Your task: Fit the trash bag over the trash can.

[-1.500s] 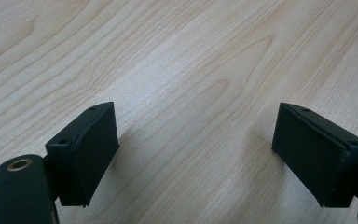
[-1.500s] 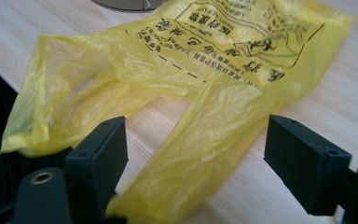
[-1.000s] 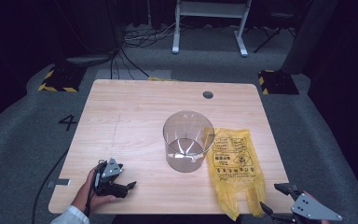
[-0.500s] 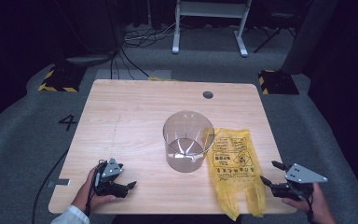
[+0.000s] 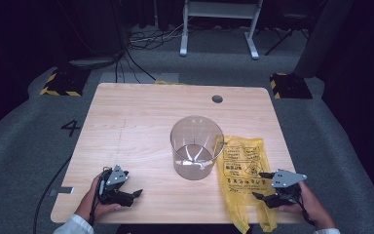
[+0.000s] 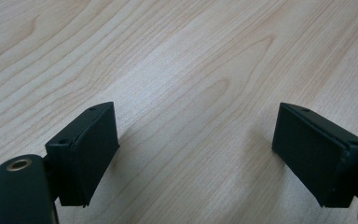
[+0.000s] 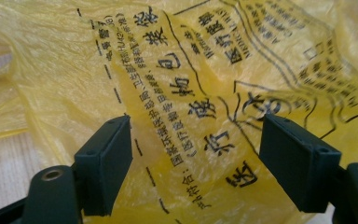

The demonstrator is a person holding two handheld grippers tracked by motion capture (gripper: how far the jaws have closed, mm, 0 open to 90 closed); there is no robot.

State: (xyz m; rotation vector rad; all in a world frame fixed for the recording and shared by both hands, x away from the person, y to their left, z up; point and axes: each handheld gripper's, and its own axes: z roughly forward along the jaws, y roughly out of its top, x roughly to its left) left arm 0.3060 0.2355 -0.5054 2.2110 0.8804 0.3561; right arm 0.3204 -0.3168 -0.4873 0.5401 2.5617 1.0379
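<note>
A flat yellow plastic bag (image 5: 243, 168) with black printing lies on the wooden table (image 5: 136, 122), right of a clear upright cylindrical container (image 5: 196, 146). My right gripper (image 5: 259, 185) sits low over the bag's near part and points left. In the right gripper view the right gripper (image 7: 196, 163) is open, its jaws have just been opening slightly, and the printed bag (image 7: 191, 70) lies beneath and between them, not pinched. My left gripper (image 5: 135, 194) rests near the front left of the table. In the left gripper view the left gripper (image 6: 196, 154) is open over bare wood.
A round cable hole (image 5: 217, 99) sits near the table's far edge. Beyond the table stand a white frame (image 5: 219, 29) and two yellow-and-black striped blocks (image 5: 58, 83) on the grey floor. The bag's handles hang over the front edge (image 5: 253, 219).
The right hand has come in from the front right corner, leftward and lower, until its gripper is over the bag. The left hand has stayed put.
</note>
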